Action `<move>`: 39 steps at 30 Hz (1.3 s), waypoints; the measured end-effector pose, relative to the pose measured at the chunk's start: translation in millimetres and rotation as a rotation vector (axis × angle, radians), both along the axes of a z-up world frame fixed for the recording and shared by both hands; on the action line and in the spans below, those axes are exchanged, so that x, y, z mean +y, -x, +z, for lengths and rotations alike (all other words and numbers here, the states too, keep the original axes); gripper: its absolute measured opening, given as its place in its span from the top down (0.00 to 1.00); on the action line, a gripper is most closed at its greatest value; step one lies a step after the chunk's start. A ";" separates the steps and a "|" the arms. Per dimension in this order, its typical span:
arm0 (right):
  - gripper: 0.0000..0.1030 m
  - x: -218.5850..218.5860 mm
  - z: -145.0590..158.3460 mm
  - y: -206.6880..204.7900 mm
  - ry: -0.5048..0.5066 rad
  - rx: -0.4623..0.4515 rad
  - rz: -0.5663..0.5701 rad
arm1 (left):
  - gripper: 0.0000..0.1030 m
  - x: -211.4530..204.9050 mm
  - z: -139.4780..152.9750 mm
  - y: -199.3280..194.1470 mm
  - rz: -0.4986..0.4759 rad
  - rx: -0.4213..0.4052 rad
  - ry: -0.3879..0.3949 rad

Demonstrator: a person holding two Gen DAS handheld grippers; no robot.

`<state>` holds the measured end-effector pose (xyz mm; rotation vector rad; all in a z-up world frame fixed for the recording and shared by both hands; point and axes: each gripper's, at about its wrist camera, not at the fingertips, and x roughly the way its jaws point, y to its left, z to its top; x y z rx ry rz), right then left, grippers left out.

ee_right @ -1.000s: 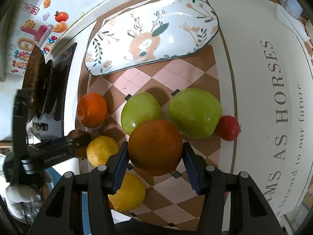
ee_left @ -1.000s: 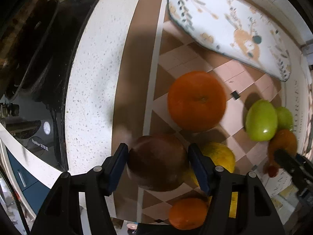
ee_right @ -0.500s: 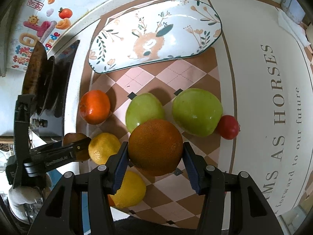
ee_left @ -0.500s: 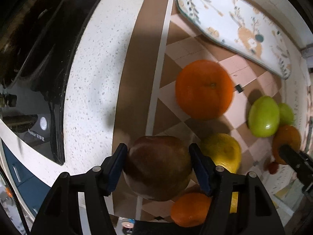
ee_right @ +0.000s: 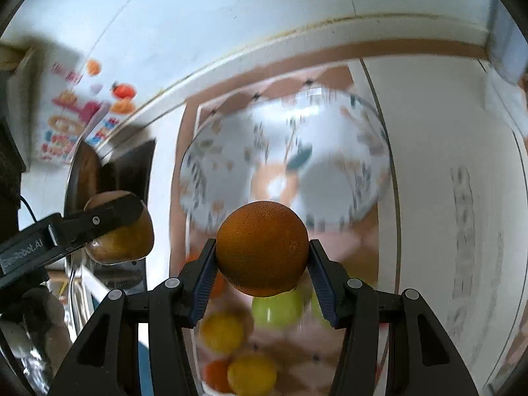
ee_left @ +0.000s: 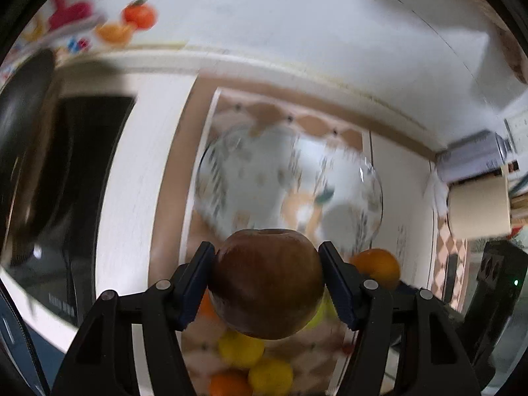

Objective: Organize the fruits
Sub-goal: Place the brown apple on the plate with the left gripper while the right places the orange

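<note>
The left gripper (ee_left: 265,283) clamps a dark apple (ee_left: 266,282); the right gripper (ee_right: 262,259) clamps an orange (ee_right: 262,247); both round fruits could slip and roll off the far plate (ee_right: 330,125).

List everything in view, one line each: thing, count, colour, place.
Apple: one, dark red-brown, held in left gripper.
Orange: one, orange, held in right gripper.
Plate: one, white with patterned print, on checked mat ahead, blurred.
Loose fruit: several, green, yellow and orange, on mat below the grippers; blur hides exact count.
Checked mat: one, pink and brown, on counter.
Stove: one, black, left.
Wall stickers: several, colourful, left wall.
Left gripper: one, black, shut on apple.
Right gripper: one, black, shut on orange.
</note>
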<state>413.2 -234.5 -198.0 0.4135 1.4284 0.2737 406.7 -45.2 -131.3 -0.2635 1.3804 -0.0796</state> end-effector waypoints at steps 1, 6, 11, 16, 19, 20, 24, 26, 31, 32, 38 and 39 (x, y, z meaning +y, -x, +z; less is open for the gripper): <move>0.45 2.2 -4.8 -12.8 0.013 -0.001 0.002 | 0.39 -1.7 -6.1 -13.9 -0.003 0.007 -0.005; 0.45 12.1 -32.3 -63.2 0.080 0.023 0.037 | 0.39 -4.2 -62.6 -73.9 -0.009 0.109 -0.015; 0.45 17.6 -51.5 -89.4 0.136 0.047 0.089 | 0.39 -3.2 -101.2 -107.3 0.011 0.194 -0.007; 0.44 20.5 -66.6 -102.9 0.159 0.080 0.122 | 0.39 -6.6 -119.3 -117.1 0.011 0.253 0.001; 0.44 16.6 -72.4 -105.0 0.168 0.105 0.122 | 0.39 -10.0 -124.8 -118.5 0.011 0.270 -0.004; 0.42 16.3 -75.0 -106.1 0.166 0.114 0.122 | 0.39 -11.8 -126.3 -119.4 0.006 0.271 -0.014; 0.11 10.5 -72.3 -105.2 0.164 0.114 0.107 | 0.22 -18.5 -120.8 -119.6 -0.017 0.236 -0.045; 0.11 6.9 -69.3 -104.4 0.169 0.119 0.098 | 0.09 -22.5 -110.9 -118.7 -0.030 0.210 -0.063; 0.09 -9.8 -52.8 -91.9 0.245 0.097 0.076 | 0.09 -27.2 -88.8 -111.9 -0.043 0.172 -0.117; 0.09 -12.8 -48.8 -87.7 0.263 0.088 0.073 | 0.09 -25.9 -81.0 -104.5 -0.046 0.154 -0.139; 0.09 -23.0 -23.3 -54.3 0.330 0.039 0.070 | 0.09 -25.4 -44.2 -63.7 -0.032 0.070 -0.235; 0.09 -23.7 -17.8 -48.2 0.337 0.028 0.068 | 0.09 -25.0 -38.6 -56.6 -0.030 0.054 -0.248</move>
